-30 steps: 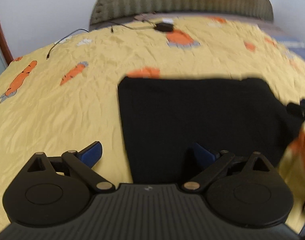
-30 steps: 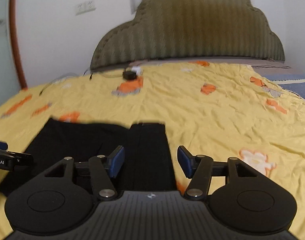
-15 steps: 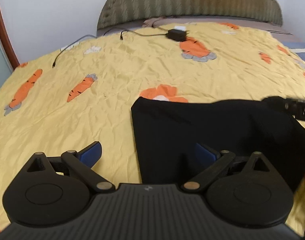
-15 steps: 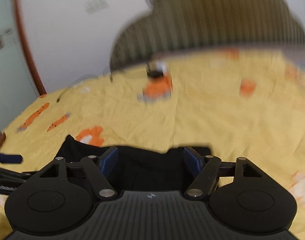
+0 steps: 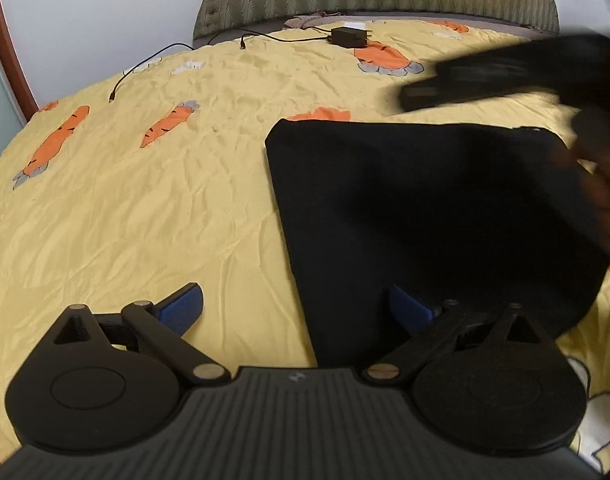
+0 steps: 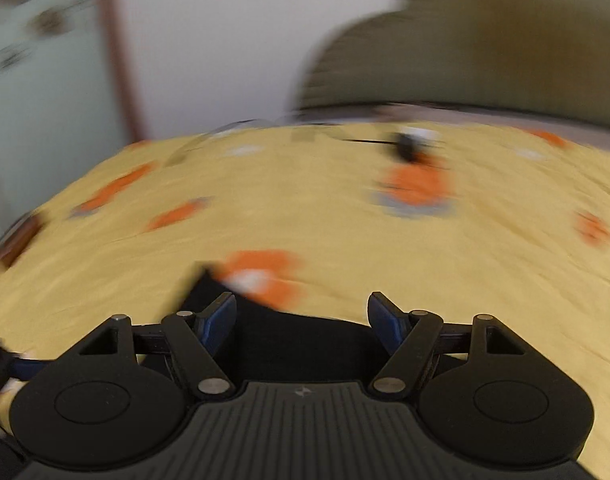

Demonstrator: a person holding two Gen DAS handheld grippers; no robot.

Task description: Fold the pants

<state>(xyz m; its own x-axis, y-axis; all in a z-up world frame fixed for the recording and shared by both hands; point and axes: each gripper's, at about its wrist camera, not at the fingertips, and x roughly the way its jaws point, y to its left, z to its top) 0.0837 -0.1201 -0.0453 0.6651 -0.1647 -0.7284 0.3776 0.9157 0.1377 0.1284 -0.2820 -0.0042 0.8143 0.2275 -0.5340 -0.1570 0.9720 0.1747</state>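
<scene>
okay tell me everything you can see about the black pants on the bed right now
The black pants lie folded into a flat, roughly rectangular block on the yellow carrot-print bedsheet. The fabric looks matte and soft, plain black, with straight left and far edges and a squared far-left corner. The left gripper is open above their near-left edge, gripping nothing. The blurred right gripper passes above their far-right side. In the right wrist view only a dark strip shows.
</scene>
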